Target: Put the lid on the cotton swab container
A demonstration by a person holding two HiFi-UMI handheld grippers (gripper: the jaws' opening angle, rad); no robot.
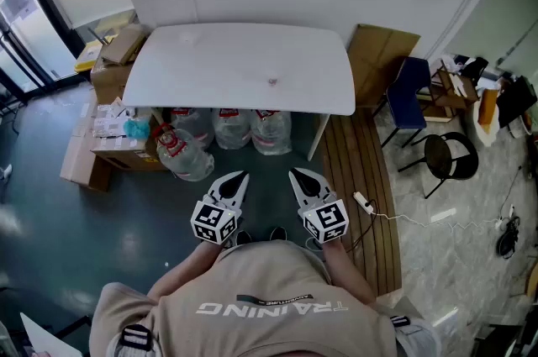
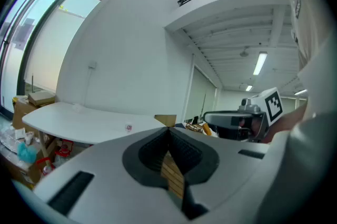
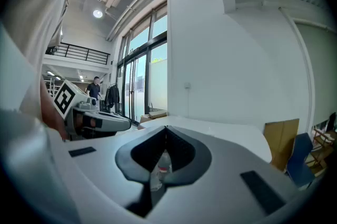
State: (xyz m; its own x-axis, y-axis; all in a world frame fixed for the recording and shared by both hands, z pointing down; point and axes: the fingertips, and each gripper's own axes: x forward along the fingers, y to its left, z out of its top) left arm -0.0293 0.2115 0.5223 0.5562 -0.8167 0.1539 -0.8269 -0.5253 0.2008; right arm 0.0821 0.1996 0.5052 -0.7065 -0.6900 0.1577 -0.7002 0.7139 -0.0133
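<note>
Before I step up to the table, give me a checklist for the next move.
1. Left gripper empty: ok, jaws together on nothing.
2. Right gripper empty: ok, jaws together on nothing.
3. Cotton swab container found: cannot tell; only one small item on the white table, unidentifiable.
4. Lid found: cannot tell; none made out.
5. Table within reach: not ok; both grippers held short of it.

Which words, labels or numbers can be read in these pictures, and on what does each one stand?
"TRAINING": on the person's shirt, seen upside down in the head view.
Red labels on the water bottles under the table: too small to read.
Red mark on the small object on the table: too small to read.
Print on the boxes beside the table: blurred.
</note>
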